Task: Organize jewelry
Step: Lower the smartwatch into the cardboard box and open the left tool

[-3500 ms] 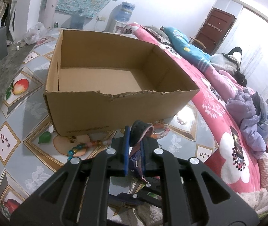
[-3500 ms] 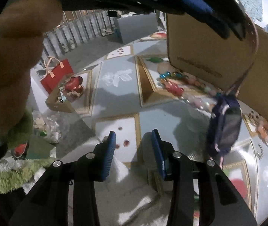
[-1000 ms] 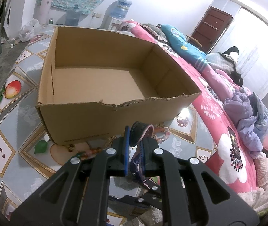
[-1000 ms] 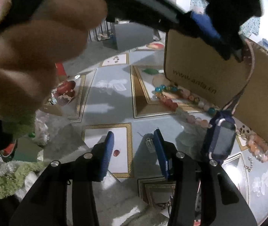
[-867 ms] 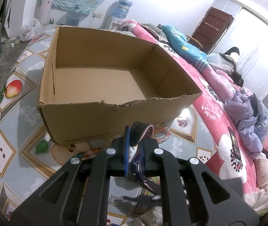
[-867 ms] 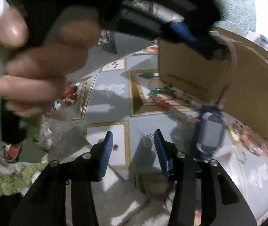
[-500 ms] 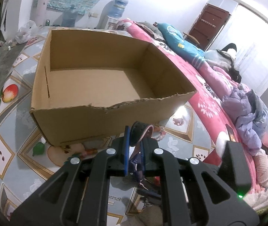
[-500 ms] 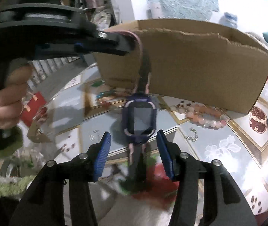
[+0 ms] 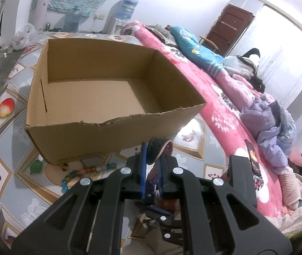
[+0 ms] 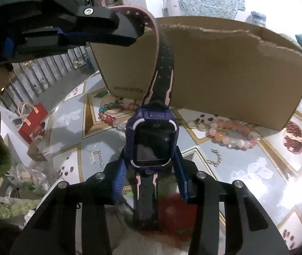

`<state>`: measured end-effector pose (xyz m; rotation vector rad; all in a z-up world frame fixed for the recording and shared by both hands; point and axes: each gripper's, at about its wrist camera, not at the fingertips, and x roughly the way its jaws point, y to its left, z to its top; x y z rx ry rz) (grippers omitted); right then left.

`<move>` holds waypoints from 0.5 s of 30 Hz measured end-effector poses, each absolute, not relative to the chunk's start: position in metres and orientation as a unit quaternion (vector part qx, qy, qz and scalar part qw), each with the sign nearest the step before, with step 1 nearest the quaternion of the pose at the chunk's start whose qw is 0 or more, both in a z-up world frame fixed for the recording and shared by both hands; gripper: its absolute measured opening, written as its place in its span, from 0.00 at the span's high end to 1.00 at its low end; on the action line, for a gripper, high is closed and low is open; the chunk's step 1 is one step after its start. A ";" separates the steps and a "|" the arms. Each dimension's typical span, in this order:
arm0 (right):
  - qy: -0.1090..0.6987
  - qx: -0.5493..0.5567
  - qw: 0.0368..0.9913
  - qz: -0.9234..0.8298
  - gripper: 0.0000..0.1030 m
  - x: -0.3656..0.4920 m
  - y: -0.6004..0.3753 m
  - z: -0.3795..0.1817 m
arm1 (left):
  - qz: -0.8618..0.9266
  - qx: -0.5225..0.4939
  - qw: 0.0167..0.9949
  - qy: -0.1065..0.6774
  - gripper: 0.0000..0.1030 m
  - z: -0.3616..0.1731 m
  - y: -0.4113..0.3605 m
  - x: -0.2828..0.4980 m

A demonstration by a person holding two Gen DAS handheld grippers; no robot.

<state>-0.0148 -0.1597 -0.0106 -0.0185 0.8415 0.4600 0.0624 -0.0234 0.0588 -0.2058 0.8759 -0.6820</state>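
Note:
A dark blue and pink child's watch [image 10: 152, 142] hangs by its strap [image 9: 161, 146] in front of the open cardboard box [image 9: 100, 131]. My left gripper [image 9: 152, 155] is shut on the top of that strap, just before the box's near wall [image 10: 225, 74]; it also shows at the upper left of the right wrist view as the left gripper [image 10: 129, 29]. My right gripper [image 10: 150, 157] sits under it with the watch's body between its blue pads [image 10: 119, 176]. Its jaws are closing and the pads lie against the body's sides.
On the fruit-patterned floor mat [image 10: 267, 170] by the box lie a pink bead bracelet [image 10: 231, 131], a multicoloured bead string [image 9: 83, 170], a small chain [image 10: 214, 157] and a silver piece [image 10: 95, 155]. A bed with a pink blanket [image 9: 214, 89] runs along the right. A red bag [image 10: 32, 119] stands at the left.
My right gripper swung across from the left and came in under the hanging watch, whose body now sits between its narrowed fingers. The left gripper kept its hold and hardly moved.

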 end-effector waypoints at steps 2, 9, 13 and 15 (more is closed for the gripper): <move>0.403 -0.010 0.889 0.217 0.61 -0.021 -0.164 -0.002 | -0.332 -0.108 0.841 0.413 0.93 0.064 -0.023 0.060; 0.381 -0.021 0.904 0.192 0.61 -0.032 -0.182 0.048 | -0.379 -0.132 0.832 0.384 0.93 0.100 -0.024 0.057; 0.358 -0.039 0.913 0.192 0.61 -0.019 -0.194 0.094 | -0.403 -0.117 0.844 0.334 0.93 0.140 -0.027 0.058; 0.346 -0.062 0.915 0.196 0.61 -0.008 -0.197 0.116 | -0.408 -0.108 0.852 0.309 0.93 0.157 -0.028 0.062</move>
